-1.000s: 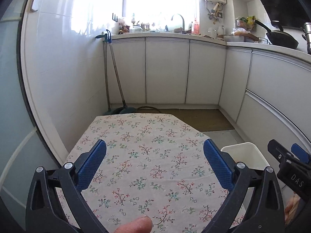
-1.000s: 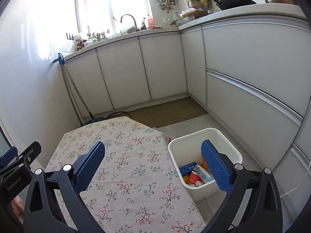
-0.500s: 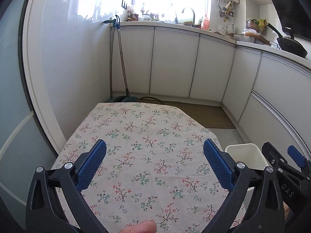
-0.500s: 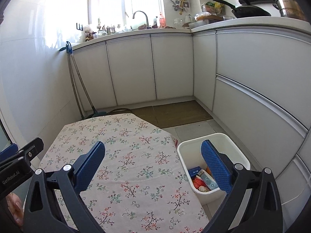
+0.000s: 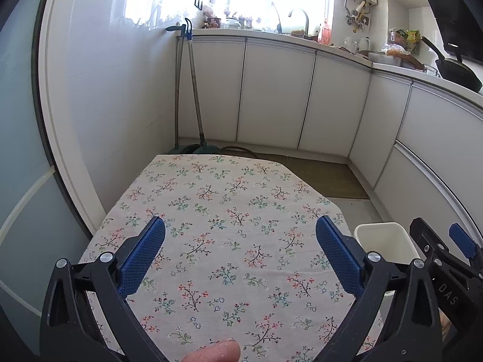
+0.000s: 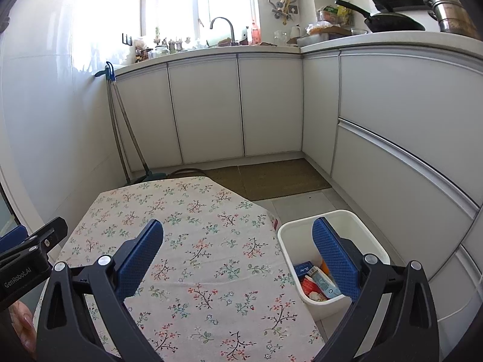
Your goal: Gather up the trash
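Note:
A white plastic bin (image 6: 302, 235) stands on the floor at the table's right side; it also shows in the left wrist view (image 5: 383, 239). Inside it lie several pieces of trash (image 6: 315, 280): a blue box, a red wrapper and a small carton. The table (image 5: 238, 220) carries a floral cloth and no trash shows on it. My left gripper (image 5: 240, 256) is open and empty above the table. My right gripper (image 6: 238, 255) is open and empty above the table's right edge and the bin.
White kitchen cabinets (image 6: 268, 105) run along the back and right. A broom and dustpan (image 5: 188, 90) lean in the back left corner. A brown mat (image 6: 271, 178) lies on the floor beyond the table. A wall (image 5: 105, 90) is close on the left.
Both grippers have tilted up and drawn back a little, so the table and bin sit lower in view. Both stay open and empty.

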### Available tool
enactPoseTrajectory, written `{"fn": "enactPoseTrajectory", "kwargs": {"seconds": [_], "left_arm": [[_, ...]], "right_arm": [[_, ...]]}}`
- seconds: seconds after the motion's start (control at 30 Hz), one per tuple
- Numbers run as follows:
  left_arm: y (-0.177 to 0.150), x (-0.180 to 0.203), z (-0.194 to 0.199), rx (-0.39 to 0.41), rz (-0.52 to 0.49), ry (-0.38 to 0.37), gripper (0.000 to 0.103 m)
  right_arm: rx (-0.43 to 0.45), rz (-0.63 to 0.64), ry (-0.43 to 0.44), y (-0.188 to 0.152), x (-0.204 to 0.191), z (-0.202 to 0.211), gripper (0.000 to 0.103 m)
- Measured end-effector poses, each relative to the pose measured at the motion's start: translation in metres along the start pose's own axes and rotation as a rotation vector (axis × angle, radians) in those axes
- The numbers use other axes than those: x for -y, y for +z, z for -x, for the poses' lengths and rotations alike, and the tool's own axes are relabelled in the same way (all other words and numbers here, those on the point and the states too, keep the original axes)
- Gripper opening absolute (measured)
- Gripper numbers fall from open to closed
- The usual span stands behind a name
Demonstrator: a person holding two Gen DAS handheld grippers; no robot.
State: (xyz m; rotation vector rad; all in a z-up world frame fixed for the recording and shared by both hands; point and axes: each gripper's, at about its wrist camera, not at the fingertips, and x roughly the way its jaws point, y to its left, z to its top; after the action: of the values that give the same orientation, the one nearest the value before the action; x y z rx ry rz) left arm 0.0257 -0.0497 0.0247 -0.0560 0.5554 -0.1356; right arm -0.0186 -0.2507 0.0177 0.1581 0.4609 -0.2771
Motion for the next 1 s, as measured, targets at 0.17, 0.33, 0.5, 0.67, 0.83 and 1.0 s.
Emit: {"fn": "enactPoseTrajectory", "kwargs": {"seconds": [0.17, 0.33, 0.5, 0.67, 0.83, 1.0], "left_arm": [[-0.0003, 0.0015, -0.0008, -0.005, -0.003, -0.001, 0.096], [-0.0006, 0.0017, -0.0029, -0.014, 0.001, -0.005, 0.096], [0.0004, 0.0033, -0.0040, -0.013, -0.005, -0.004, 0.096], [-0.0001, 0.0042, -0.0055, -0.020, -0.005, -0.008, 0.096], [-0.0008, 0.0054, -0.0059, -0.019, -0.013, -0.003, 0.096], [-0.0010, 0.0049, -0.0083, -0.023, -0.024, -0.011, 0.095]], "right_arm": [[-0.005, 0.001, 0.000, -0.0001, 0.0004, -0.0014, 0.096], [-0.008, 0.004, 0.002, -0.0001, 0.0008, -0.0026, 0.096], [-0.012, 0.003, -0.001, -0.0009, 0.0013, -0.0036, 0.096], [-0.013, 0.003, -0.001, -0.0008, 0.0017, -0.0040, 0.096], [-0.017, 0.003, -0.002, -0.0011, 0.0033, -0.0053, 0.096], [-0.018, 0.003, -0.003, -0.0022, 0.0042, -0.0055, 0.096]]}}
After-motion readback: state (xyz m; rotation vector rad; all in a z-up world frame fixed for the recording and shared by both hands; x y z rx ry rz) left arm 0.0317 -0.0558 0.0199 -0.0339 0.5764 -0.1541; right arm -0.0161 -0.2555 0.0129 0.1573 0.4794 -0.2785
